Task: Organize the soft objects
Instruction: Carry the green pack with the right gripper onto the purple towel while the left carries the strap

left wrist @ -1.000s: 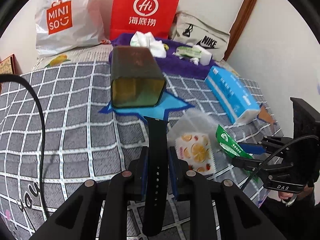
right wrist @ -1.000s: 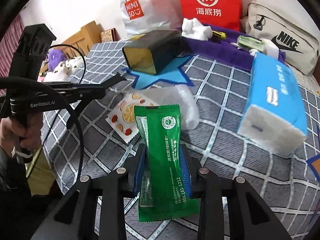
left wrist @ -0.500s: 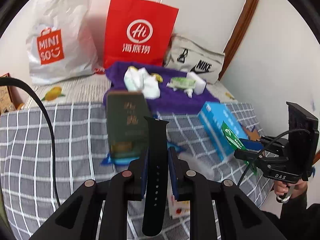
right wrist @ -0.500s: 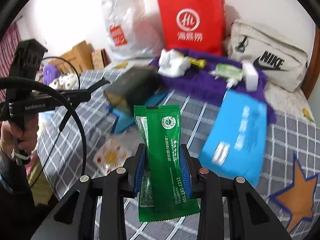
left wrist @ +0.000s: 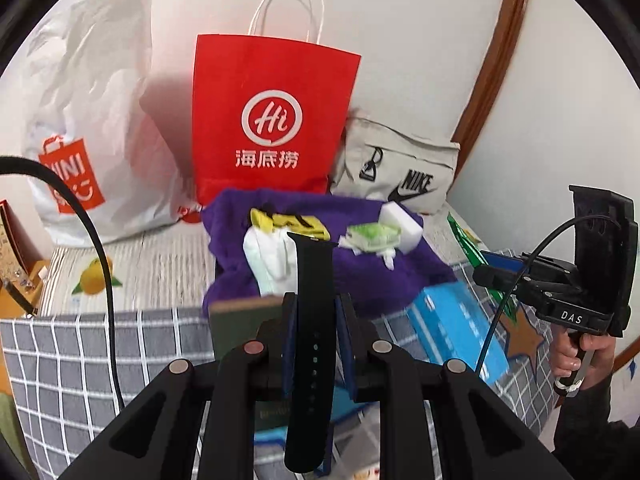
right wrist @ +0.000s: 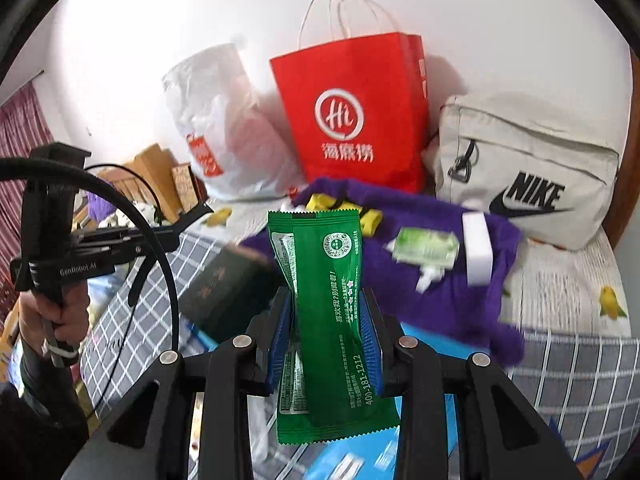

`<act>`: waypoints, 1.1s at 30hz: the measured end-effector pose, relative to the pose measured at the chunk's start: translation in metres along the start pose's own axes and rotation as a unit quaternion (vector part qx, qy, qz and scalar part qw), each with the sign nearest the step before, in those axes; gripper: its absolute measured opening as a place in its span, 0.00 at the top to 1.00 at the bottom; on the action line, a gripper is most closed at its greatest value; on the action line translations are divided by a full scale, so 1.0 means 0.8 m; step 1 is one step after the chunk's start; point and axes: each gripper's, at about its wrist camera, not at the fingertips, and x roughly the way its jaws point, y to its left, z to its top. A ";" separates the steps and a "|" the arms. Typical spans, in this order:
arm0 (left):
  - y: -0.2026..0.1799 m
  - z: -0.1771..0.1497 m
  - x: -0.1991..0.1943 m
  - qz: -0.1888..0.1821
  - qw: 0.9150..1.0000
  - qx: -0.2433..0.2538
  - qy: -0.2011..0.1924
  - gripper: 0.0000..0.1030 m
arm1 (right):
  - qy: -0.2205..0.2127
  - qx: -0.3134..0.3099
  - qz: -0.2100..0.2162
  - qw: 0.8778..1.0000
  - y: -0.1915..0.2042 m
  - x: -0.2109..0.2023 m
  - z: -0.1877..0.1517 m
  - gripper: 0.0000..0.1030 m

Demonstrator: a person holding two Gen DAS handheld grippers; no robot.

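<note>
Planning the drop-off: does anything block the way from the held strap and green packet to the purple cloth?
Nothing visible does. The black strap and green packet are held above the bed; the purple cloth ahead already carries several small items.

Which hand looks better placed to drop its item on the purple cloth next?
Probably left. The left gripper holds the black strap with its tip already over the purple cloth. The right gripper, clamping the green packet, sits further right, but barely.

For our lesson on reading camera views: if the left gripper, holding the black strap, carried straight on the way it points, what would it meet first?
Probably the white crumpled wrapper on the purple towel, just beyond the tip of the black strap held in the left gripper. Depth is unclear, and the dark green box lies nearer but lower.
</note>
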 end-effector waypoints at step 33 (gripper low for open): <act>0.002 0.098 0.182 -0.050 0.996 -0.054 0.056 0.82 | 0.027 0.011 -0.026 0.999 -0.089 0.128 0.094 0.67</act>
